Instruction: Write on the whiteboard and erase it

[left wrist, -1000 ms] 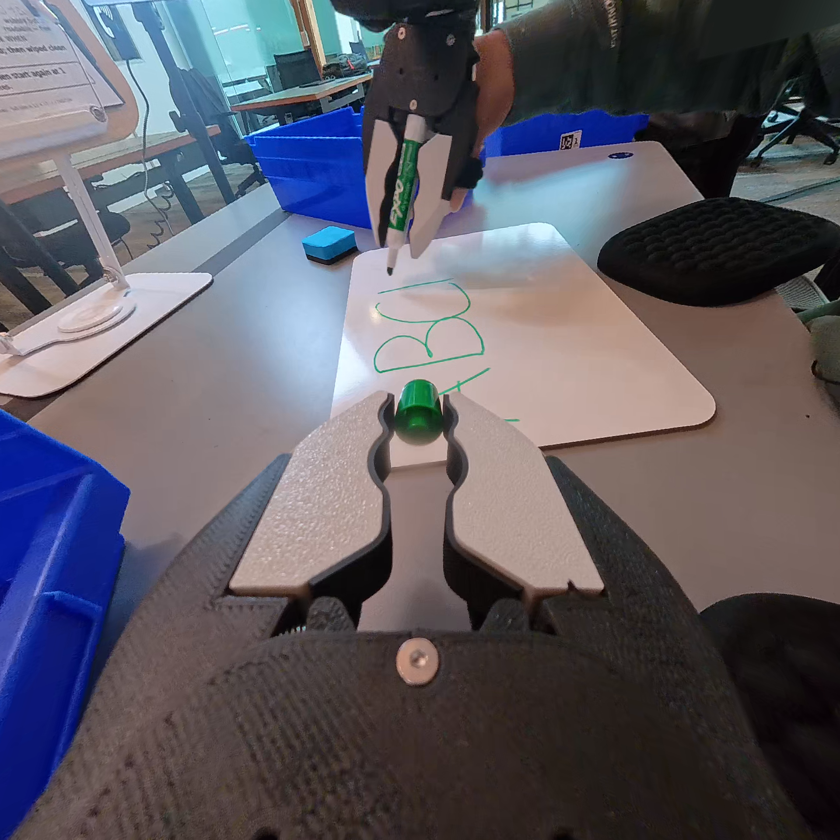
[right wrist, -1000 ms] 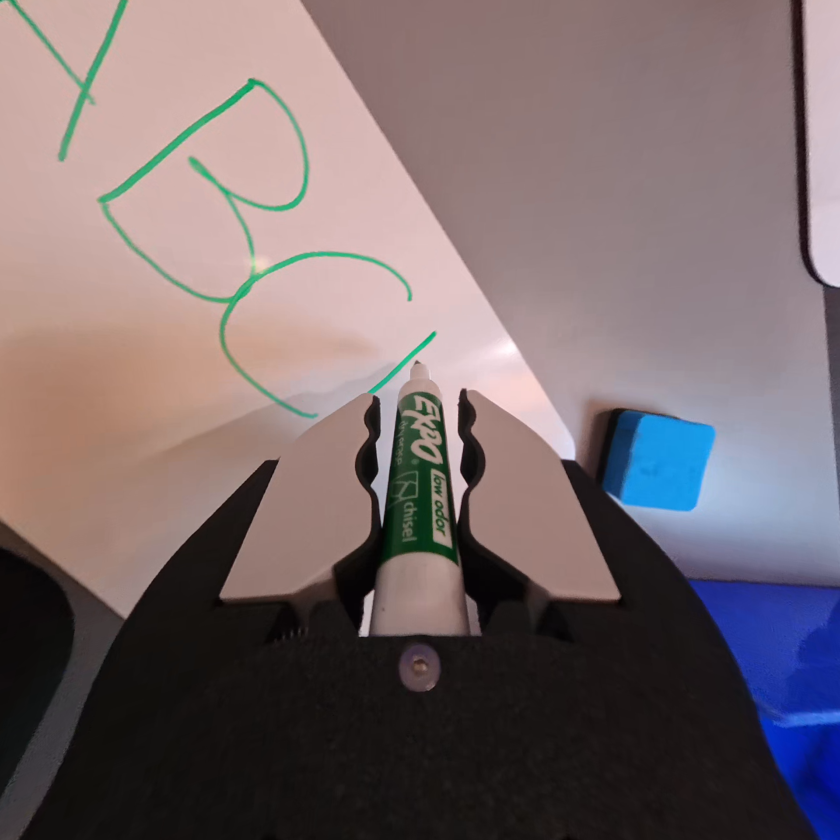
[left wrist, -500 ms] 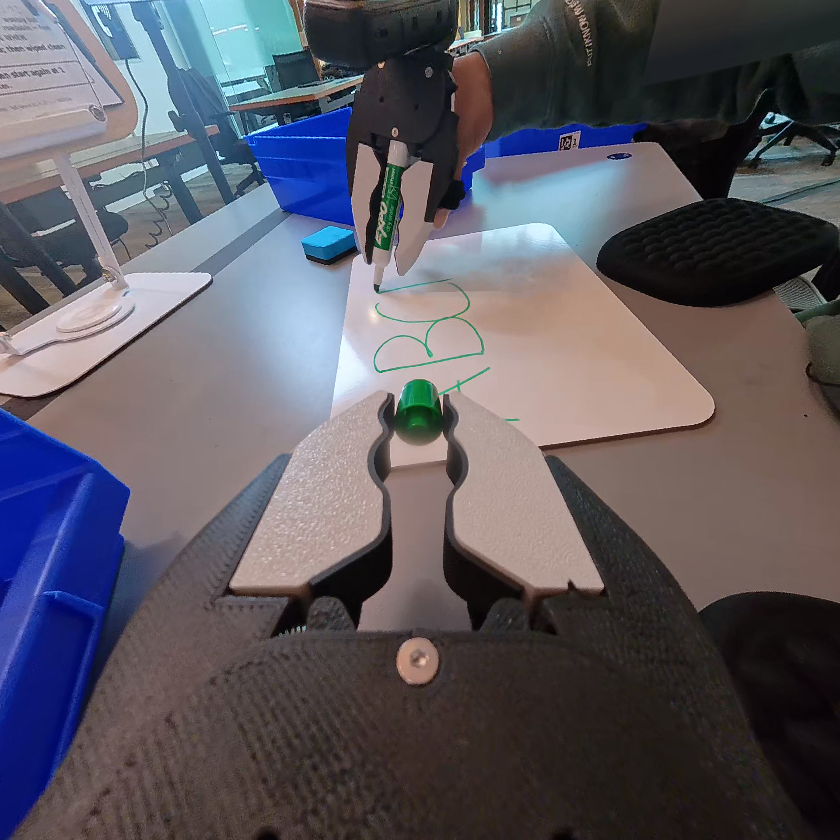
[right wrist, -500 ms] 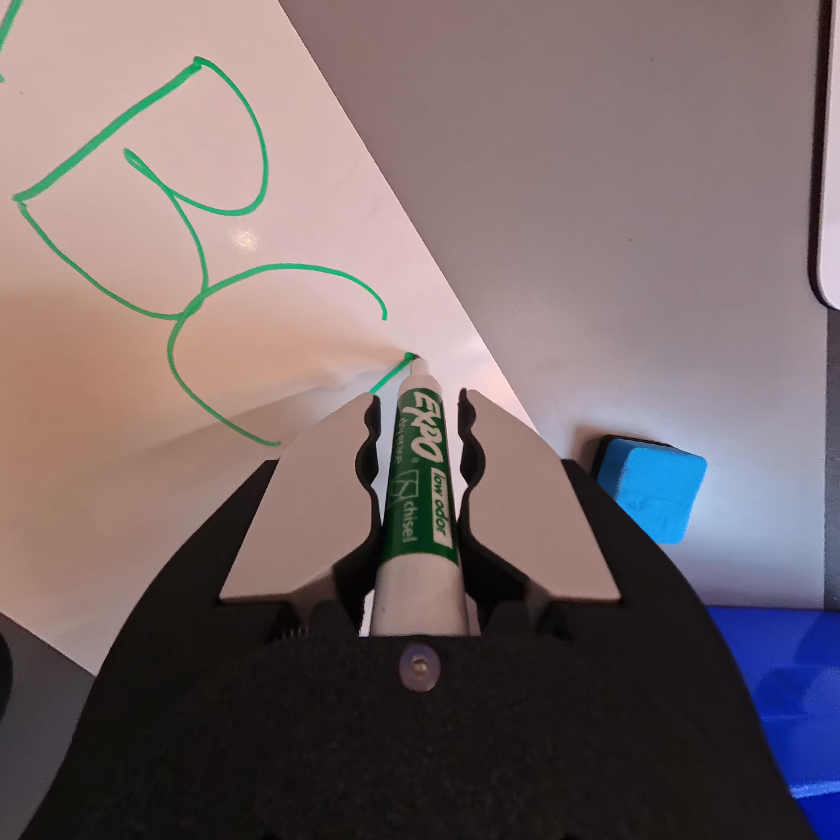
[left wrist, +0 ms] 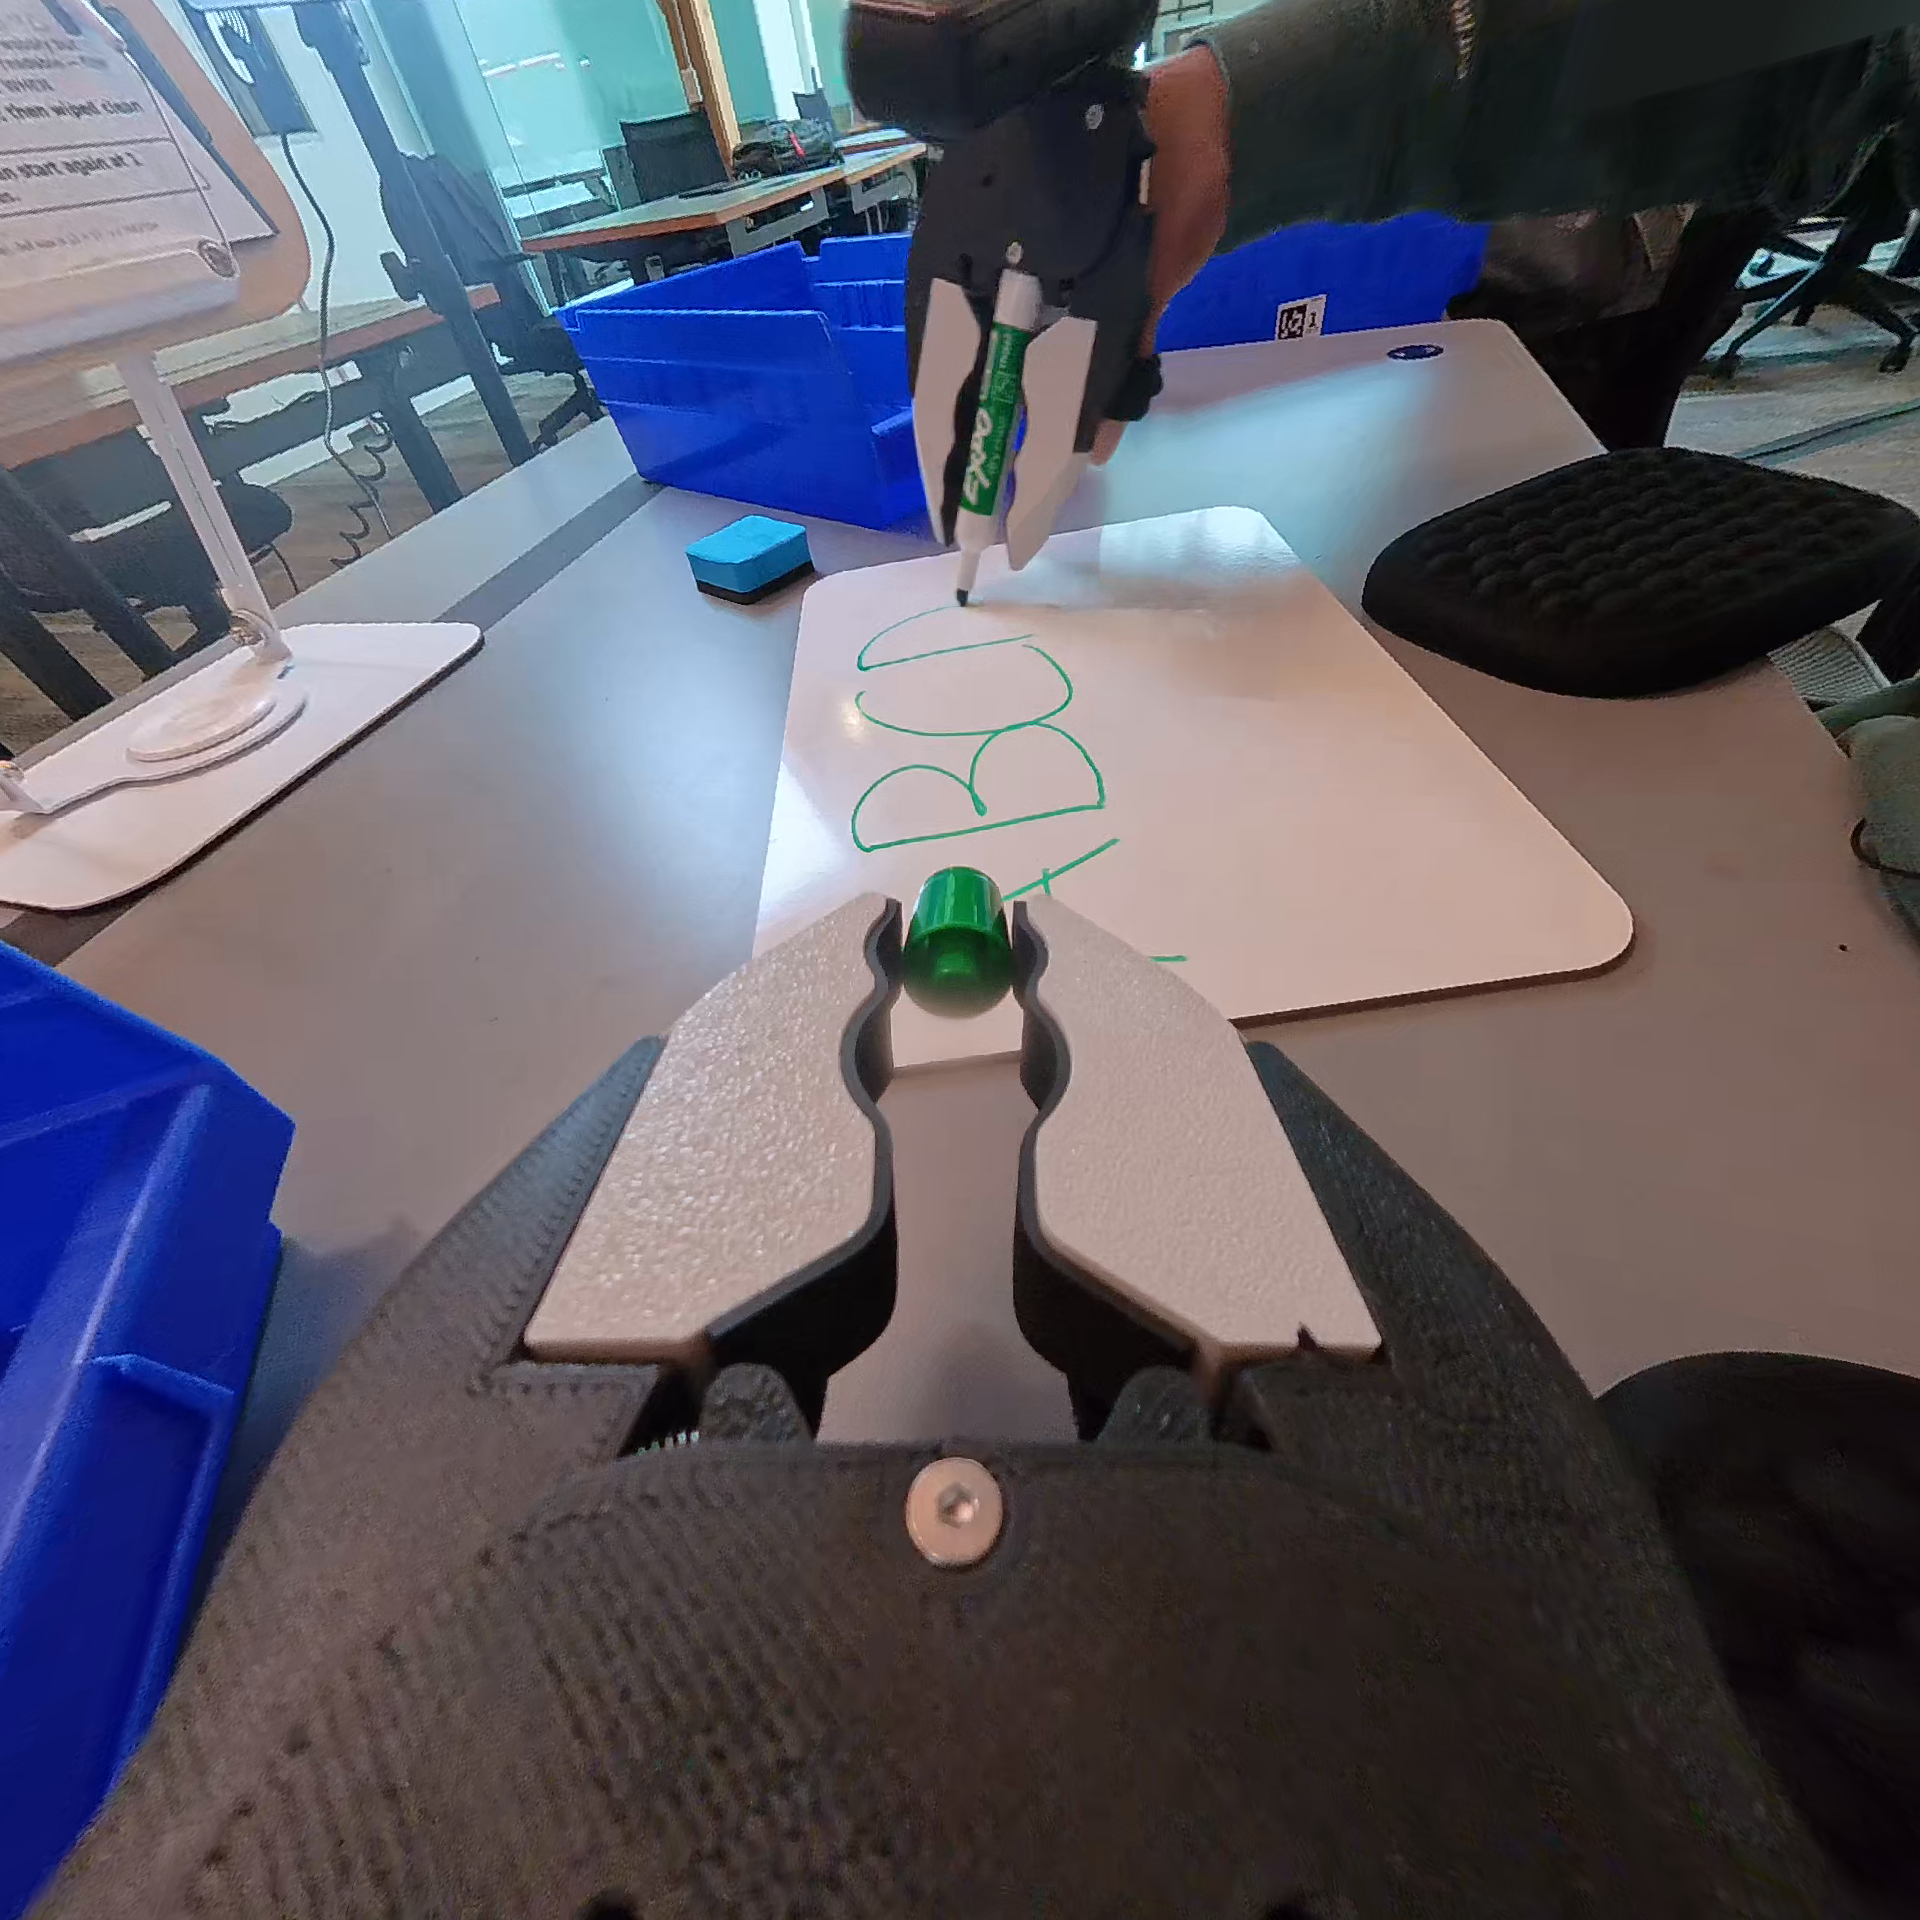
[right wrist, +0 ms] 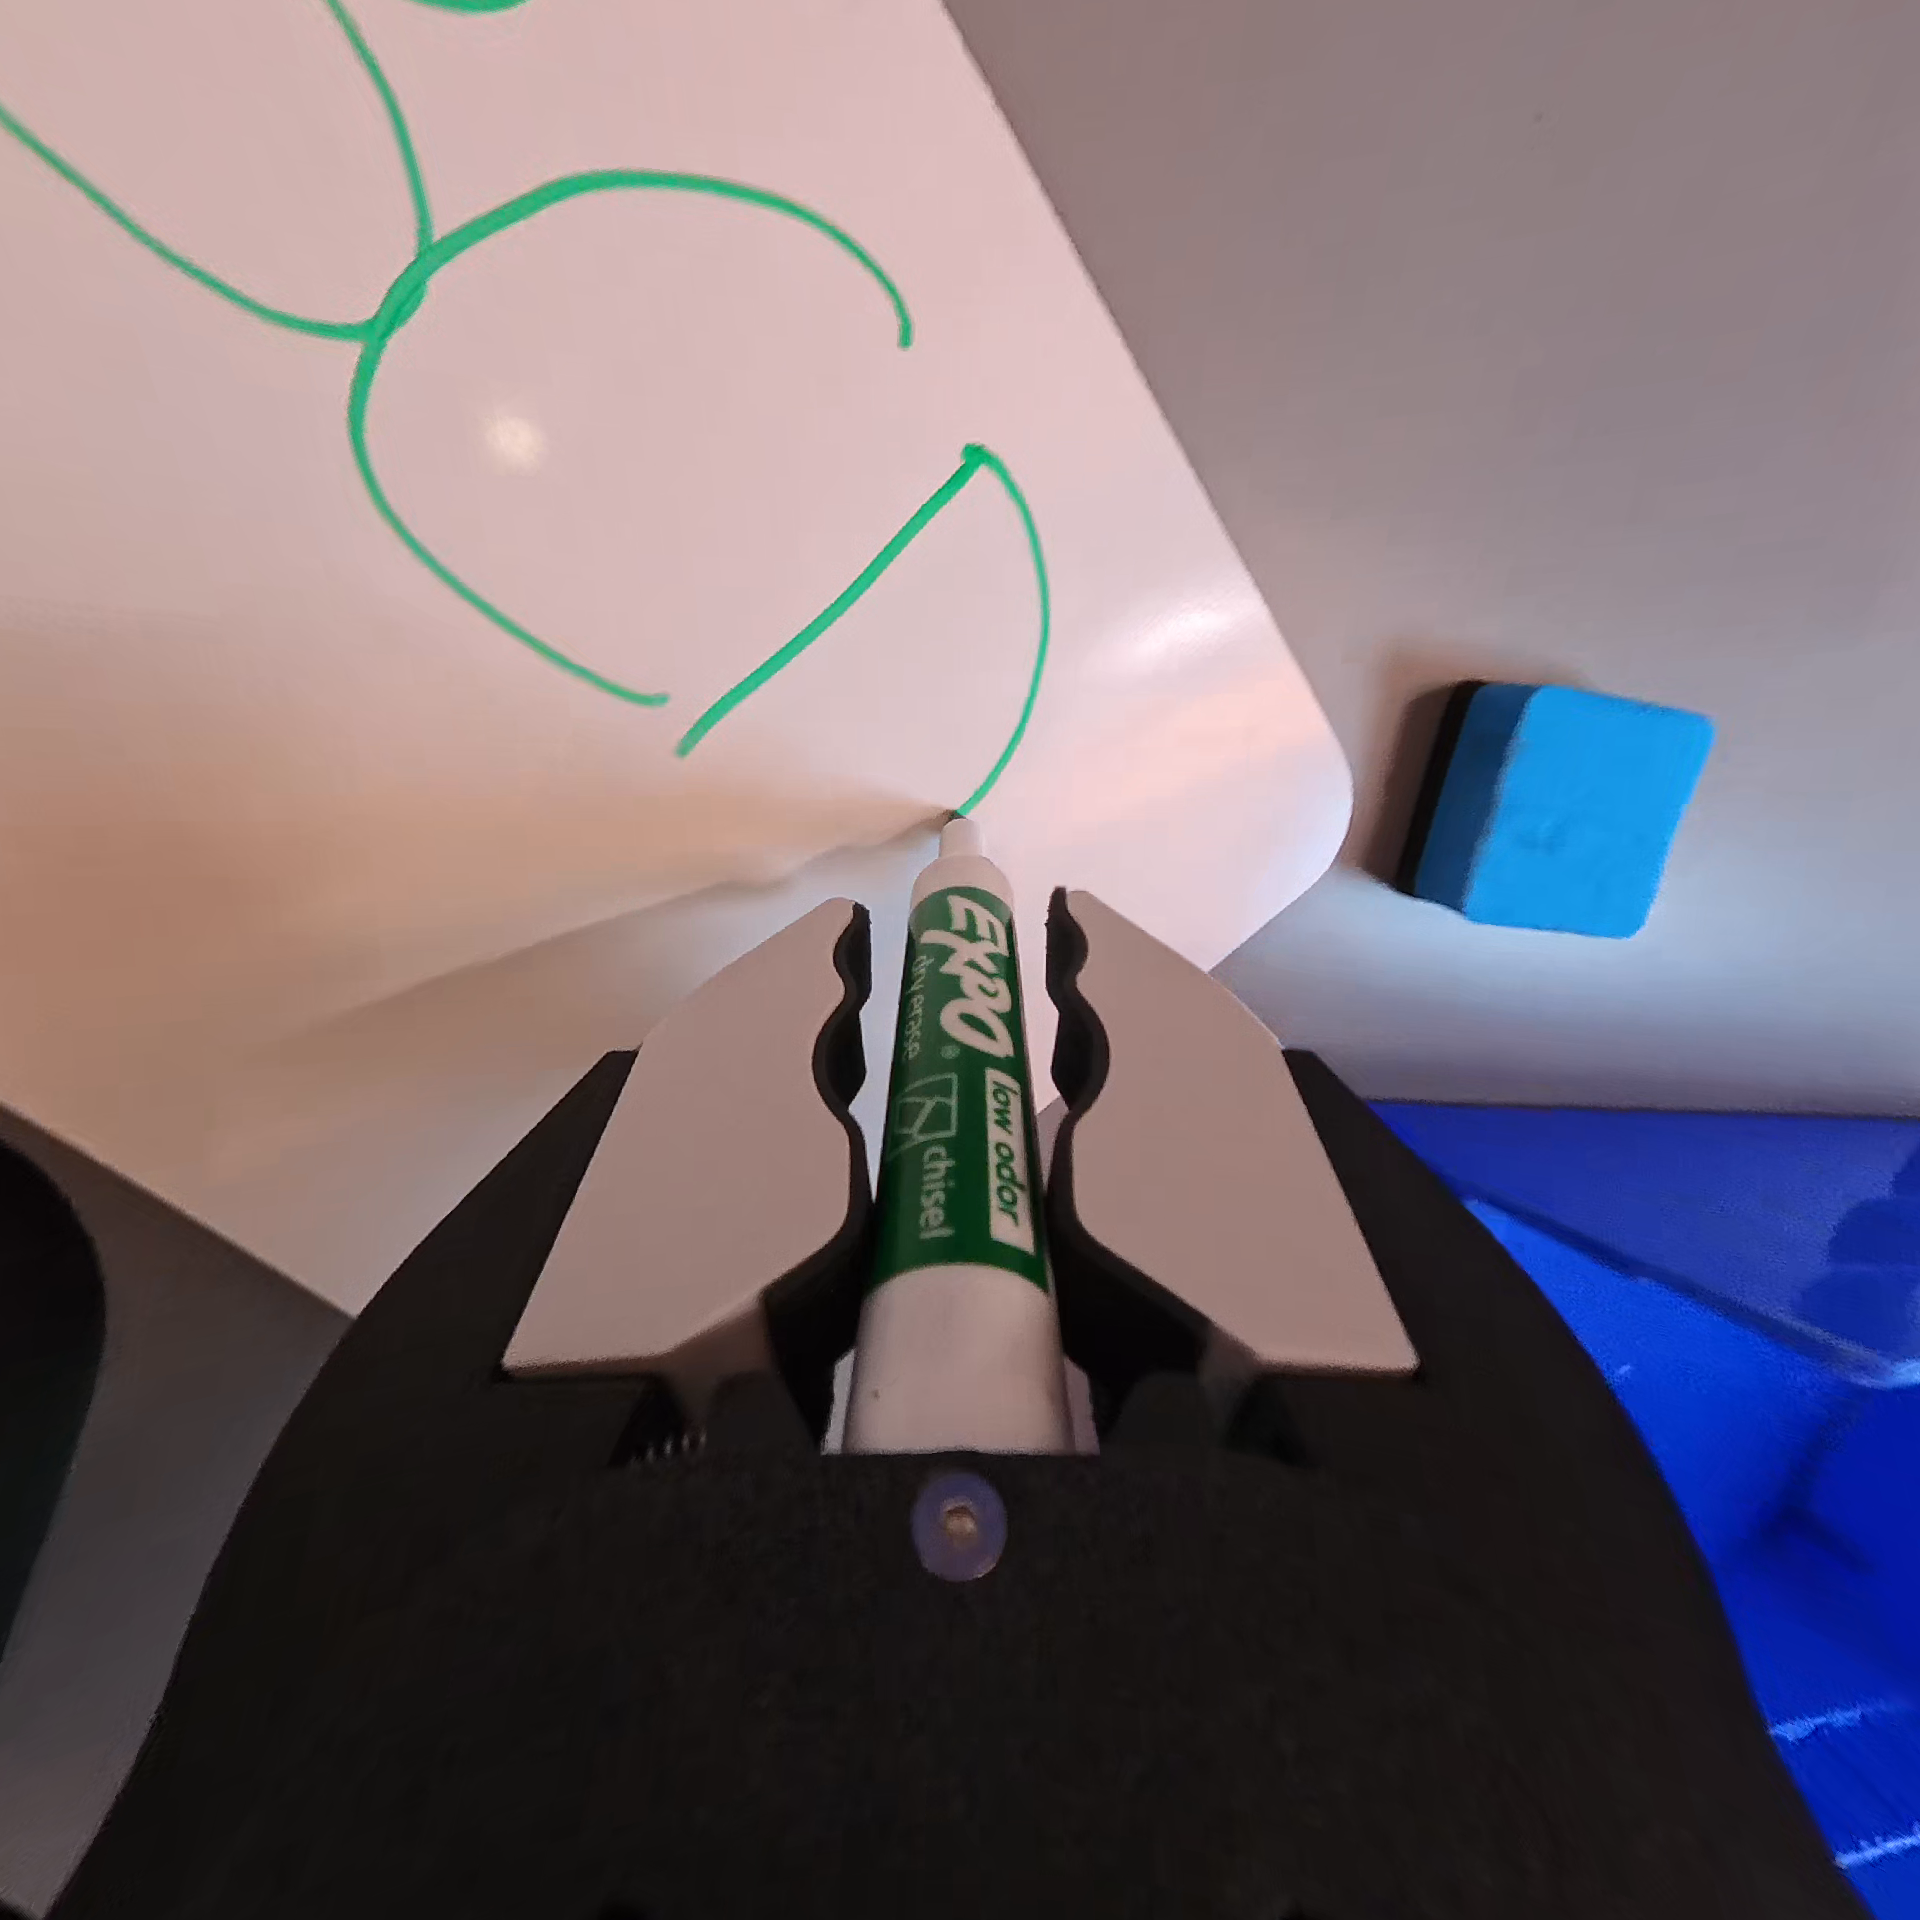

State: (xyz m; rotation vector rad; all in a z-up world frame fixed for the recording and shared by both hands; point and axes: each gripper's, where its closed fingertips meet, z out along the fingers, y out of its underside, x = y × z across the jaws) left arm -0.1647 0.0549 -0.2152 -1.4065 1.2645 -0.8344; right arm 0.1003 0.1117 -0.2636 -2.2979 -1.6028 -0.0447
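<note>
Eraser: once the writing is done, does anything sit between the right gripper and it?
Nothing visible does. The eraser lies on bare table just off the whiteboard corner, close to the right gripper, which is shut on the marker and must free it first.

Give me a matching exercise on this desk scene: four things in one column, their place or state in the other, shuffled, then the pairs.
Things
1. marker
2. green cap
3. eraser
4. whiteboard

Places or states
A. lying flat on the grey table, green strokes on it
B. clamped in the left tongs
C. on the table just off the board's corner, untouched
D. clamped in the right tongs, tip on the board

Pairs: 1-D, 2-B, 3-C, 4-A
</note>
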